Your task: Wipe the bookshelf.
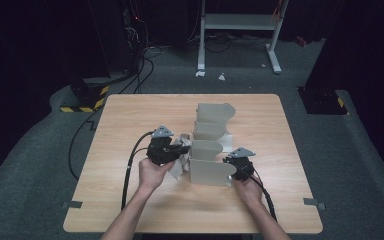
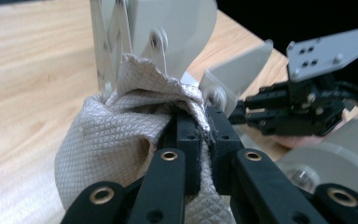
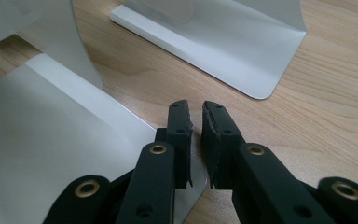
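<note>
1. the step in hand looks like wiping the rack: the left gripper [image 2: 204,140] has its jaws clamped on a bunched grey cloth [image 2: 116,140], held against the near dividers of the white metal rack [image 1: 211,172] at the table's [image 1: 130,115] middle.
2. the right gripper [image 3: 196,140] has jaws nearly together around the edge of the rack's base plate; whether they pinch it i cannot tell.
3. next, probably, steady the rack and rub the cloth along a divider.
4. count: one cloth, one rack with four upright dividers, two grippers.

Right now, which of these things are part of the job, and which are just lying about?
In the job:
- beige quilted cloth, pinched by the left gripper
- grey metal divider rack
- right gripper, jaws nearly shut at the rack's base plate

Lying about:
- white metal stand on the floor
- black cables on the floor
</note>
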Demonstrator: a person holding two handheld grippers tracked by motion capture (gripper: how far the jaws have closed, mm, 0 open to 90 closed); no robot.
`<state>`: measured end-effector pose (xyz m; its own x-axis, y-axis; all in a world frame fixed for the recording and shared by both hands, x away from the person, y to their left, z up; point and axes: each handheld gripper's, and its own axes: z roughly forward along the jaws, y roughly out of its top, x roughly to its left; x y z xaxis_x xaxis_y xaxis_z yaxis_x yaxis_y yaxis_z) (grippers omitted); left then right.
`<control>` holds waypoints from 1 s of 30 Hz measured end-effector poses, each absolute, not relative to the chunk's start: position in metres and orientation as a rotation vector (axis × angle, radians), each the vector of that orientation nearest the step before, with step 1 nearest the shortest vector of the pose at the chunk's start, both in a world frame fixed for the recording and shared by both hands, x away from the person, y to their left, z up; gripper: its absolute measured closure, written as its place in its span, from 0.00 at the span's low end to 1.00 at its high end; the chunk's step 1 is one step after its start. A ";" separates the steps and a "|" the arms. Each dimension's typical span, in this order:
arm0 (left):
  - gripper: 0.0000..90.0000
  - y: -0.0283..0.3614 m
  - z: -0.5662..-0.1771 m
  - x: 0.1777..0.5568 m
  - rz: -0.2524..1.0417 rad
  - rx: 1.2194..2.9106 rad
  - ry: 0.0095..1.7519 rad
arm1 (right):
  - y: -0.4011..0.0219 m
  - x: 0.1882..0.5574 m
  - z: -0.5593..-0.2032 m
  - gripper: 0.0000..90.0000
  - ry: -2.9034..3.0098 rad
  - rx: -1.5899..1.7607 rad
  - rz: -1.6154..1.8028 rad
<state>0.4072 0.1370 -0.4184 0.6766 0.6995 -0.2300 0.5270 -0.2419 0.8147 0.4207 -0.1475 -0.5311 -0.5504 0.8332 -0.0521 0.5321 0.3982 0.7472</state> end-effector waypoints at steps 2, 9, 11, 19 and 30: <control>0.94 0.137 -0.409 0.410 0.223 1.896 0.940 | -0.148 0.421 -0.531 0.90 2.242 1.175 0.974; 0.94 0.132 -0.400 0.416 0.252 1.910 0.924 | -0.150 0.422 -0.531 0.79 2.250 1.202 1.001; 0.94 0.129 -0.405 0.420 0.257 1.940 0.930 | -0.152 0.423 -0.531 0.76 2.255 1.218 1.024; 0.94 0.127 -0.418 0.425 0.243 1.966 0.955 | -0.159 0.423 -0.529 0.85 2.278 1.248 1.044; 0.94 0.122 -0.440 0.432 0.223 2.013 0.987 | -0.172 0.426 -0.528 1.00 2.240 1.260 0.977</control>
<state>0.4321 0.1221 -0.4400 0.6712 0.7150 -0.1958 0.5615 -0.3179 0.7639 0.4257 -0.1715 -0.5280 -0.5202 0.8540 0.0019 0.5822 0.3530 0.7324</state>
